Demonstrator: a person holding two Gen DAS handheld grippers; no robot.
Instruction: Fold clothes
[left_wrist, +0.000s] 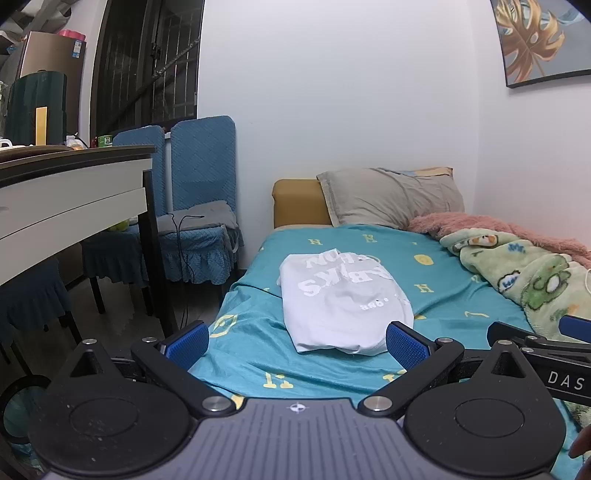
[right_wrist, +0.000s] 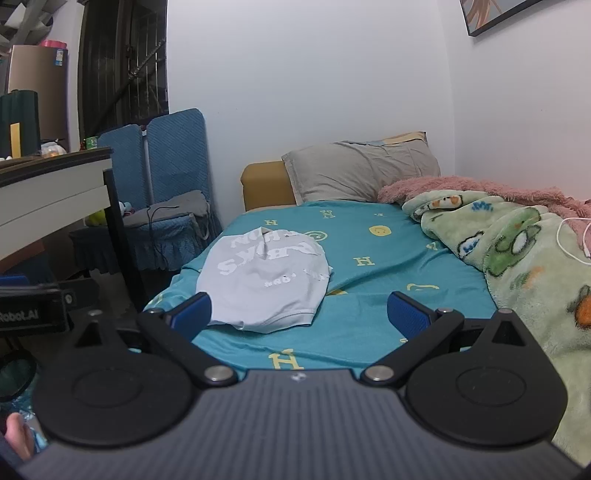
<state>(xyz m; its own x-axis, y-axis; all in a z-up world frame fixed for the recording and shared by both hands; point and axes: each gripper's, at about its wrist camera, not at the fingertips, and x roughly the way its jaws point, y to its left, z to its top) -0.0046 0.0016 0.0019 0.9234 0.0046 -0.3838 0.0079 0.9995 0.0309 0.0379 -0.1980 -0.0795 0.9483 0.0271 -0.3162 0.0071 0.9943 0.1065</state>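
A pale grey T-shirt (left_wrist: 341, 299) with white lettering lies folded into a compact bundle on the teal bed sheet (left_wrist: 436, 291). In the right wrist view the T-shirt (right_wrist: 264, 284) sits left of centre on the sheet (right_wrist: 373, 291). My left gripper (left_wrist: 297, 341) is open, held just short of the bundle's near edge, with nothing between its blue pads. My right gripper (right_wrist: 299, 312) is open too, its left pad near the bundle's near left corner. Neither gripper touches the cloth.
A grey pillow (left_wrist: 391, 195) and a green cartoon blanket (left_wrist: 535, 280) over a pink fleece (right_wrist: 480, 188) fill the bed's head and right side. A white desk (left_wrist: 70, 206) and blue-covered chairs (left_wrist: 199, 206) stand left of the bed. A white cable (right_wrist: 572, 236) lies on the blanket.
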